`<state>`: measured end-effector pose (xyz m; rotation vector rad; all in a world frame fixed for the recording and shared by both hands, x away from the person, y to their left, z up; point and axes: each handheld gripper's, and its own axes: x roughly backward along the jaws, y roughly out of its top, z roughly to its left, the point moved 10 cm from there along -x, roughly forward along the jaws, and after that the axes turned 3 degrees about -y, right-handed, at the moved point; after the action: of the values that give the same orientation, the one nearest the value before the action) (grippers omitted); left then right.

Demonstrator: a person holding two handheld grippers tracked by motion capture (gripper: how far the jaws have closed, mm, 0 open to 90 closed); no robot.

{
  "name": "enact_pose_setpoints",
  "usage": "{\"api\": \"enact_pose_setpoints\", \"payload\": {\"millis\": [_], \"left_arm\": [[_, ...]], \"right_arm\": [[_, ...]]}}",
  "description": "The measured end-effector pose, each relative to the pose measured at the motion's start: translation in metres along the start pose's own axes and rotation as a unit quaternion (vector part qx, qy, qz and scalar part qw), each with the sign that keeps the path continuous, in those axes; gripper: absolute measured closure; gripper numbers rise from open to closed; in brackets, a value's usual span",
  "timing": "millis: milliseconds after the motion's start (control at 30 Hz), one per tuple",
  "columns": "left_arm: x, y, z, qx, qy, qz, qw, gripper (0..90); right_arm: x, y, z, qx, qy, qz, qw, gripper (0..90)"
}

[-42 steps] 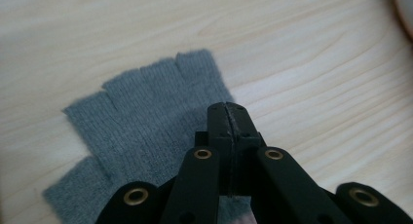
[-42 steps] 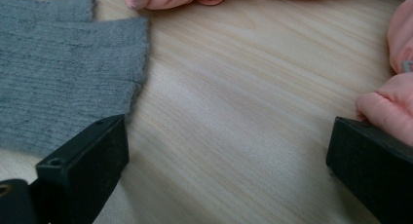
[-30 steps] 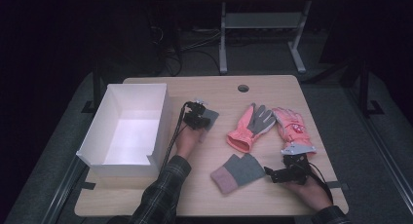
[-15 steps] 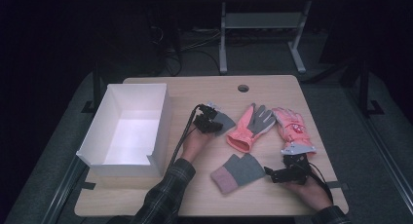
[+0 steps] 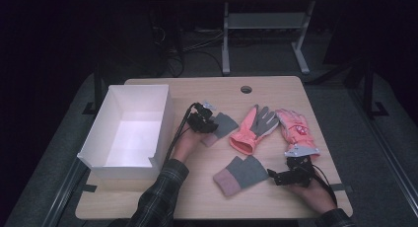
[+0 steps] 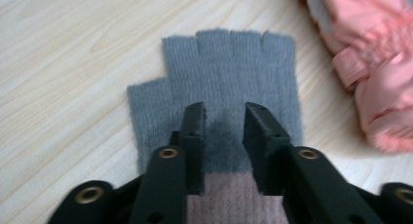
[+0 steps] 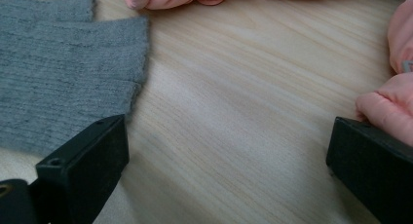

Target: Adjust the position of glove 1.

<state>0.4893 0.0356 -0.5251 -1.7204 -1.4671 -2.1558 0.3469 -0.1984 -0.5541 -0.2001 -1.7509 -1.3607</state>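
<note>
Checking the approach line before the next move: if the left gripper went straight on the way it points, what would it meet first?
The left gripper is aimed down at the grey fingerless glove lying flat on the table. It would meet that glove's grey knit first, just above its pink cuff; how near it already is stays unclear.

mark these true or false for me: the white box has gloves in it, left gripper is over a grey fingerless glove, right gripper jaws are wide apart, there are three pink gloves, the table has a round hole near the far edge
1. The white box has gloves in it. False: its inside shows bare white, and all the gloves lie on the table.
2. The left gripper is over a grey fingerless glove. True: its jaws stand a little apart above the glove, which has a pink cuff.
3. The right gripper has its jaws wide apart. True: bare wood lies between them.
4. There are three pink gloves. False: there are two, the pink glove with a grey palm and the pink glove beside it, plus a second grey fingerless glove.
5. The table has a round hole near the far edge. True.
</note>
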Motion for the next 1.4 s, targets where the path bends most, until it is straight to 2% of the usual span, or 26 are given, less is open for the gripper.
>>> {"api": "enact_pose_setpoints", "payload": {"millis": [100,200,267,433,467,533,600,633,700,900,1100,1200,1400], "left_arm": [[-0.006,-0.005,0.000,0.003,-0.009,0.004,0.9999,64.2],[-0.008,-0.007,0.001,0.001,-0.013,-0.002,0.9999,64.8],[-0.008,-0.008,0.001,0.003,-0.019,-0.011,0.9997,68.6],[-0.008,-0.008,0.002,0.008,-0.024,-0.016,0.9995,83.5],[-0.008,-0.008,0.002,0.004,-0.024,-0.015,0.9996,84.3],[-0.008,-0.008,0.002,0.010,-0.025,-0.021,0.9994,85.5],[-0.007,-0.008,0.003,0.007,-0.027,-0.021,0.9994,86.2],[-0.007,-0.007,0.003,0.017,-0.030,-0.027,0.9990,86.4],[-0.005,-0.007,0.004,0.017,-0.033,-0.025,0.9990,86.6],[0.009,0.002,-0.002,0.030,-0.044,-0.032,0.9981,86.8],[0.027,0.010,-0.011,0.025,-0.053,-0.033,0.9977,86.8],[0.037,0.013,-0.018,0.028,-0.060,-0.037,0.9971,86.8],[0.054,0.020,-0.037,0.021,-0.082,-0.045,0.9954,86.8]], "right_arm": [[0.000,0.000,0.000,0.000,0.000,0.000,1.0000,1.2],[0.000,0.000,0.000,0.000,0.000,0.000,1.0000,1.2],[0.000,0.000,0.000,0.000,0.000,0.000,1.0000,1.2],[0.000,0.000,0.000,0.000,0.000,0.000,1.0000,1.2],[0.000,0.000,0.000,0.000,0.000,0.000,1.0000,1.2],[0.000,0.000,0.000,0.000,0.000,0.000,1.0000,1.2],[0.000,0.000,0.000,0.000,0.000,0.000,1.0000,1.2],[0.000,0.000,0.000,0.000,0.000,0.000,1.0000,1.2],[0.000,0.000,0.000,0.000,0.000,0.000,1.0000,1.2],[0.000,0.000,0.000,0.000,0.000,0.000,1.0000,1.2],[0.000,0.000,0.000,-0.002,0.001,0.002,1.0000,1.2],[0.000,0.000,0.001,-0.003,0.001,0.002,1.0000,1.2],[0.000,0.000,0.000,-0.002,0.001,0.002,1.0000,1.2]]}}
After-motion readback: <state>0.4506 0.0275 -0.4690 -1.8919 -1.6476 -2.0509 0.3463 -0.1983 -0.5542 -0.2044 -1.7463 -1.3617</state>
